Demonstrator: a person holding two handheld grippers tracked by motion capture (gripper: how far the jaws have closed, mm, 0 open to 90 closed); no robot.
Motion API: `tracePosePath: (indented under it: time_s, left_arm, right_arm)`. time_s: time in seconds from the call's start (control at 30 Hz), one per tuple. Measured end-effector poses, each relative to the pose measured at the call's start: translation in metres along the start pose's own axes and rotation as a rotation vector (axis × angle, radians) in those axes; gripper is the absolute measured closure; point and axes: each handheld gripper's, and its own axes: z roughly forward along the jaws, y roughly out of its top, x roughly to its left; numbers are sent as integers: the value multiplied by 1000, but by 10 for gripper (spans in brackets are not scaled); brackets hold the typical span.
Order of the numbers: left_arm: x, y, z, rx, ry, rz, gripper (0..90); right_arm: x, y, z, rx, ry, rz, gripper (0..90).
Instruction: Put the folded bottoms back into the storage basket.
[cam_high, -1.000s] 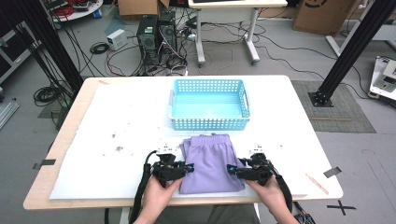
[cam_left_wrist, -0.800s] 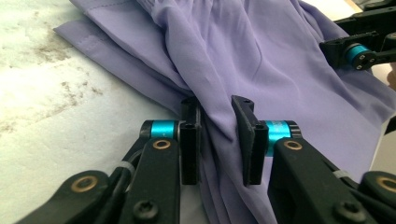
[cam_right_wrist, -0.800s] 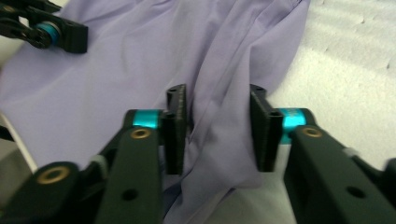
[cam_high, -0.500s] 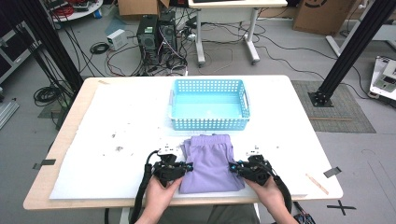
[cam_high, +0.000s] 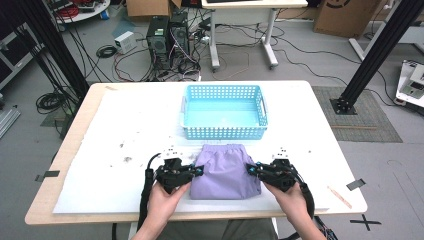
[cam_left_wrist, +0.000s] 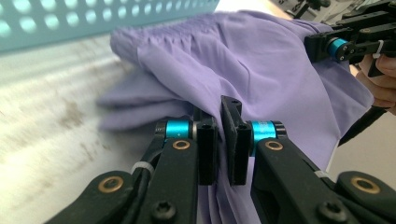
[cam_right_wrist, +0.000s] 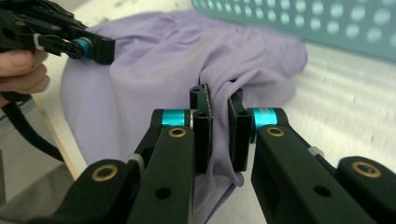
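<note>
Left gripper (cam_high: 192, 172) and right gripper (cam_high: 251, 170) low by the table's near edge — jaws nearly closed, pinching cloth.

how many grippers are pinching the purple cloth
2: the left gripper grips the purple cloth at its left edge, and the right gripper grips its right edge.

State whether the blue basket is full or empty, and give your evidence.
Empty. In the high view the basket shows bare floor inside; the purple garment lies on the table in front of it, outside.
</note>
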Motion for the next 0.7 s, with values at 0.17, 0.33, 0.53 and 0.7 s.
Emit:
tracePosePath:
  time_s: [0.17, 0.33, 0.53, 0.7]
  left_arm:
    - [-1, 18, -13, -33, -10, 26, 849]
    - [-4, 47, -25, -64, -1, 78, 849]
    - [2, 89, -29, -101, 31, 113, 849]
    - [13, 127, -22, -130, 71, 145, 849]
  right_arm:
    - [5, 18, -6, -38, 11, -21, 840]
    - [6, 43, -14, -75, 22, -36, 840]
    - [-2, 82, -16, -118, 17, -29, 840]
    - [-10, 120, -12, -145, -45, -58, 840]
